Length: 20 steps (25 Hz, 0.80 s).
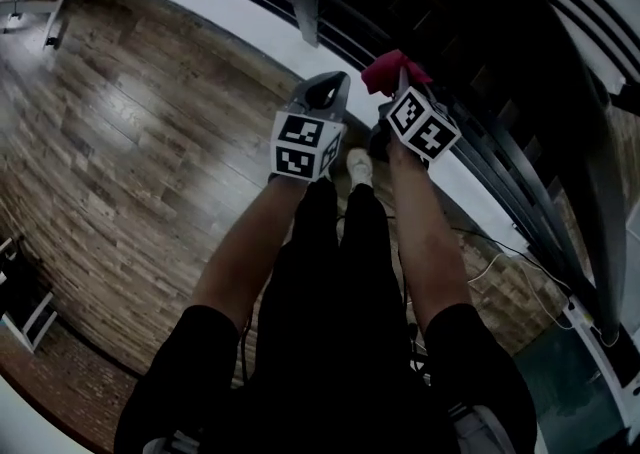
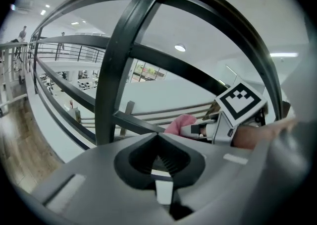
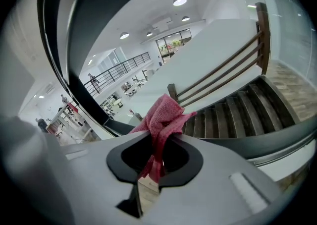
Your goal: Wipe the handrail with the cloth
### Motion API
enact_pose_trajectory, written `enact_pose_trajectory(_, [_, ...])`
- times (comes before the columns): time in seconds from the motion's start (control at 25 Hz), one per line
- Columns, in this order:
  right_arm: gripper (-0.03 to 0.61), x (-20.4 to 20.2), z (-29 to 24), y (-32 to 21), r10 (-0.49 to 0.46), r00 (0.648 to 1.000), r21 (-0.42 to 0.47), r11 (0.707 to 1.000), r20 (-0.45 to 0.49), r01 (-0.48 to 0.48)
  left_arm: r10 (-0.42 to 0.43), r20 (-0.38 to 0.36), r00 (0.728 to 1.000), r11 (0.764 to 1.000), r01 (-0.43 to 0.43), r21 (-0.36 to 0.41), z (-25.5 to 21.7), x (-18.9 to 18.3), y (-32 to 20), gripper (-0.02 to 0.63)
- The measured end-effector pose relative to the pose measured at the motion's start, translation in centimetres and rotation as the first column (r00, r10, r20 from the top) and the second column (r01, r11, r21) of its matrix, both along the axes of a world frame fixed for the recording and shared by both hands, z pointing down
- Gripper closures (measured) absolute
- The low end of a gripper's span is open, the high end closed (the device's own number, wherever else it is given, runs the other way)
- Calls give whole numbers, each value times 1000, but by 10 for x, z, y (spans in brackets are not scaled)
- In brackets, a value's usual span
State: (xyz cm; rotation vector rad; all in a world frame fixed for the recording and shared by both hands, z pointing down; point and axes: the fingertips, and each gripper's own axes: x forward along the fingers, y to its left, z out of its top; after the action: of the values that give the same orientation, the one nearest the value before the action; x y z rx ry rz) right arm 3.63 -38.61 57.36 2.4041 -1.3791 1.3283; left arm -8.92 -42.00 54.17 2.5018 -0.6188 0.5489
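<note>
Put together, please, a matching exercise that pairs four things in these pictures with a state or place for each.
Things
1. pink-red woven cloth
2. grey left gripper
3. grey right gripper
4. brown wooden plank floor

States or places
A. jaws together, nothing between them
B. lies below, on the person's left side in the head view
C. bunched, sticking up out of a pair of jaws
D. jaws clamped on fabric

Right pairs: 1-C, 2-A, 3-D, 4-B.
</note>
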Motion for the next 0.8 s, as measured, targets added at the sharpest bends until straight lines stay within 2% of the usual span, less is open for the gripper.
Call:
enact_pose_trajectory(0.2, [537, 10, -1, 29, 66, 998, -4, 998, 11, -66, 65, -1, 998, 998, -65, -10, -6, 17, 13, 615])
enact_pose_trajectory(0.44, [537, 10, 0, 45, 56, 998, 5, 998, -12, -56, 141, 13, 990, 990, -141, -6, -3, 36, 32, 615])
enact_pose_trajectory(0.6, [537, 15, -4, 58, 39, 998, -7, 999, -41, -39, 150, 11, 989, 989, -150, -14, -1, 46, 42, 615])
enact_pose_trajectory(0.8, [537, 35, -5, 87, 73, 997, 4, 997, -15, -73, 173, 9, 985, 985, -173, -13, -5, 60, 64, 615])
